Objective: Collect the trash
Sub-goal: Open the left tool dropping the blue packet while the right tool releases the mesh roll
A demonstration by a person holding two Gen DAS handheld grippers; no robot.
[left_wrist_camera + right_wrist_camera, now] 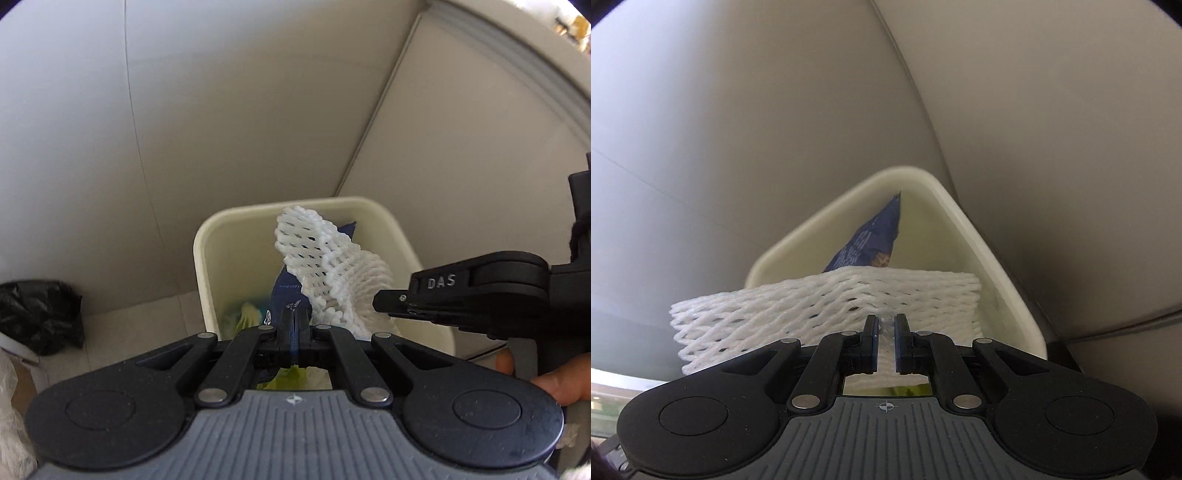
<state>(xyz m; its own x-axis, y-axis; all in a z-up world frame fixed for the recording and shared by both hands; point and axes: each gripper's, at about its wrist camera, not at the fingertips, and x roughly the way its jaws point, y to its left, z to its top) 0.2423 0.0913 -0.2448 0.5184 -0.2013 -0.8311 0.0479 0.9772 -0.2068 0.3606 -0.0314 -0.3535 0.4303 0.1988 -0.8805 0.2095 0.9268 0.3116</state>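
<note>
A cream plastic bin (pixel 201 258) stands on the floor in a wall corner, with yellow-green trash at its bottom. My left gripper (pixel 294 315) is shut on a dark blue snack wrapper (pixel 286 286) and holds it over the bin's opening. My right gripper (pixel 885 325) is shut on a white foam fruit net (pixel 775 306), which spreads wide above the bin (pixel 960 221). The blue wrapper (pixel 871 240) pokes up behind the net. In the left wrist view the net (pixel 325 258) hangs from the right gripper (pixel 384 304), which comes in from the right.
A black plastic bag (pixel 37 314) lies on the floor left of the bin. Grey wall panels close in behind and to the right. A hand (pixel 561 380) holds the right gripper's handle at the right edge. Crumpled clear plastic (pixel 11 406) sits at the lower left.
</note>
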